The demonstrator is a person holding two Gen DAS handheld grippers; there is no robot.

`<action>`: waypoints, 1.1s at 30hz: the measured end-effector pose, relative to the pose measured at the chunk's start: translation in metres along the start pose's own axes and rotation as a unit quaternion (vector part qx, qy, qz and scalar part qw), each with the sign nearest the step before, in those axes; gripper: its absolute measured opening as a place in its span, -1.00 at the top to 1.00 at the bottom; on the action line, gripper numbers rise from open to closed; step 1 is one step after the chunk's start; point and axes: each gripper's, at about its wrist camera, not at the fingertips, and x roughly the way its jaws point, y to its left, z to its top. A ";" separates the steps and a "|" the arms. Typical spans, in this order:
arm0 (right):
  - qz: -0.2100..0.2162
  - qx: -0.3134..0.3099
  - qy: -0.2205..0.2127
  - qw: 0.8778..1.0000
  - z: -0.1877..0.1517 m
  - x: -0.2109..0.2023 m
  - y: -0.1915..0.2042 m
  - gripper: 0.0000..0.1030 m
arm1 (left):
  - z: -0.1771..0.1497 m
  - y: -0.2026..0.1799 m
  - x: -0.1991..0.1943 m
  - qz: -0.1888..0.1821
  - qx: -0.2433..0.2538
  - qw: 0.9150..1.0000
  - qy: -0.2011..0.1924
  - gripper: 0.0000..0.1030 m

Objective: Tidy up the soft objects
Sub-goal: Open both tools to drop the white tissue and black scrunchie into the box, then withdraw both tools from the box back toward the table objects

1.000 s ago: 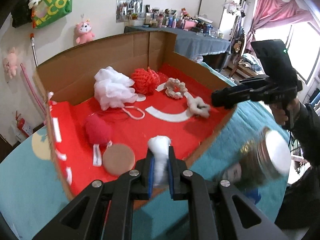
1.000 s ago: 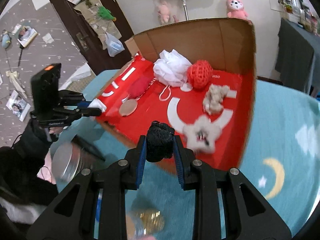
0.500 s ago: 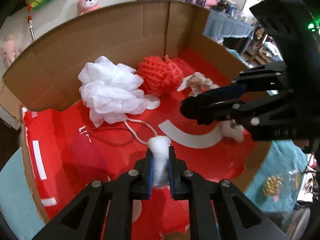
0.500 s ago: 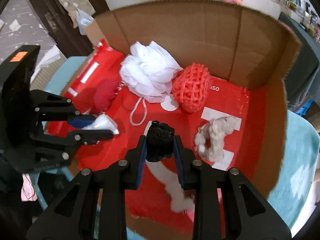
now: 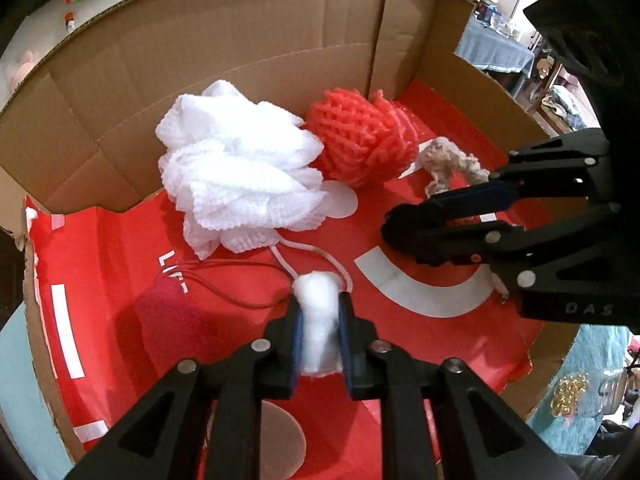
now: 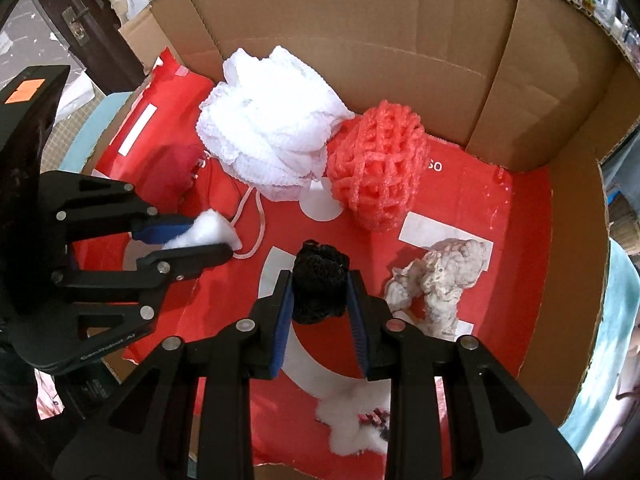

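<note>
Both grippers hang inside a cardboard box (image 5: pixel 200 60) with a red floor. My left gripper (image 5: pixel 319 308) has a white cotton puff (image 5: pixel 318 320) between its blue pads; the jaws are opening, and the pads still touch the puff. It appears at the left of the right wrist view as well, left gripper (image 6: pixel 208 236). My right gripper (image 6: pixel 320 284) is shut on a black mesh puff (image 6: pixel 320 280), just above the floor. Behind them lie a white bath pouf (image 6: pixel 272 136), a red mesh pouf (image 6: pixel 380 168), a beige scrunchie (image 6: pixel 440 276) and a dark red puff (image 5: pixel 168 320).
A white fluffy piece with red bits (image 6: pixel 352 420) lies near the box's front edge. A pale round disc (image 5: pixel 280 440) sits under my left gripper. Box walls rise at the back and right. A teal rug (image 6: pixel 616 320) and a jar with gold contents (image 5: pixel 568 396) are outside.
Both grippers came forward over the box's front edge and sank toward the red floor, each keeping its puff. The left jaws stand slightly wider now.
</note>
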 end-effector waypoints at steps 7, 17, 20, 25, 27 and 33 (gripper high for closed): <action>0.004 0.004 0.007 1.000 -0.001 -0.001 -0.003 0.47 | 0.003 -0.004 -0.003 0.001 0.002 1.000 -0.010 0.19; -0.004 0.003 -0.005 1.000 -0.004 -0.005 0.008 -0.11 | -0.003 -0.006 -0.015 0.002 0.005 1.000 -0.027 -0.10; -0.012 0.003 -0.021 1.000 -0.004 -0.013 0.009 -0.23 | -0.008 -0.006 -0.022 0.005 0.007 0.999 -0.034 -0.16; -0.020 0.008 -0.040 0.999 -0.010 -0.033 0.013 -0.23 | -0.018 -0.010 -0.049 0.008 0.005 0.998 -0.065 -0.39; -0.022 0.007 -0.049 0.999 -0.016 -0.046 0.014 -0.23 | -0.021 -0.014 -0.061 0.010 0.001 0.997 -0.080 -0.51; -0.037 0.005 -0.097 0.995 -0.042 -0.096 0.027 -0.31 | -0.038 -0.034 -0.111 0.023 -0.010 0.989 -0.145 -0.77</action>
